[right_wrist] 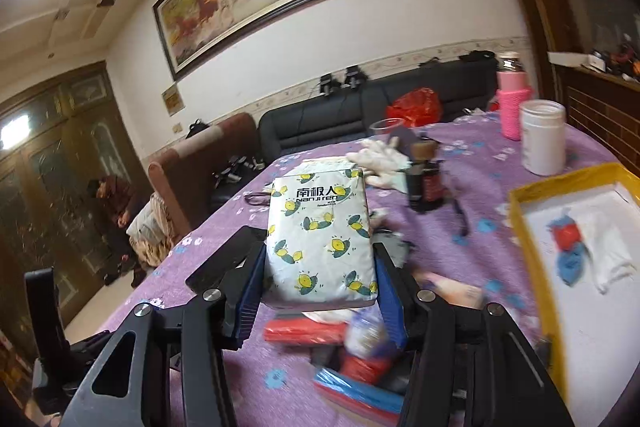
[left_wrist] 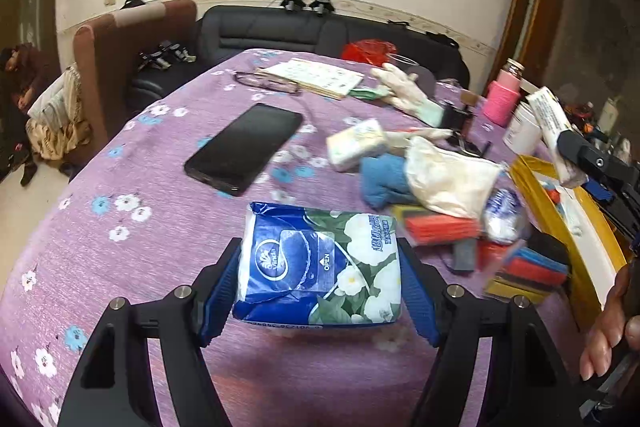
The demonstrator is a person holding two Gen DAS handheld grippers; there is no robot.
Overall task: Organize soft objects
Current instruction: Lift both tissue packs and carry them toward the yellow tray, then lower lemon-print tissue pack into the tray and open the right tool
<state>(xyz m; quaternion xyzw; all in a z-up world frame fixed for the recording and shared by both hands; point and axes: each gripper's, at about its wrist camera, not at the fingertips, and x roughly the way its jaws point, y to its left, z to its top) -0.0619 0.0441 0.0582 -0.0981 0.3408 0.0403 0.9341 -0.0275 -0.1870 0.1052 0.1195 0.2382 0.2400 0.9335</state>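
My left gripper [left_wrist: 320, 283] is shut on a blue floral tissue pack [left_wrist: 320, 267] just above the purple tablecloth [left_wrist: 120, 187]. My right gripper [right_wrist: 320, 279] is shut on a white tissue pack with a lemon print [right_wrist: 320, 239], held above the table; it also shows at the right of the left wrist view [left_wrist: 552, 131]. A yellow-rimmed white tray [right_wrist: 532, 247] at the right holds a white cloth [right_wrist: 604, 251] and a small red and blue item [right_wrist: 568, 247]. A heap of soft things lies by it: a cream cloth [left_wrist: 444, 179], a blue cloth [left_wrist: 384, 183], a small tissue pack [left_wrist: 356, 143] and coloured sponges [left_wrist: 532, 267].
A black phone [left_wrist: 244, 147], glasses [left_wrist: 268, 83], a booklet [left_wrist: 316, 75] and a white glove [left_wrist: 404, 87] lie further back. A pink bottle [right_wrist: 514, 103], a white jar [right_wrist: 544, 135] and a dark bottle [right_wrist: 426, 179] stand near the tray. A sofa [right_wrist: 360, 115] is behind the table.
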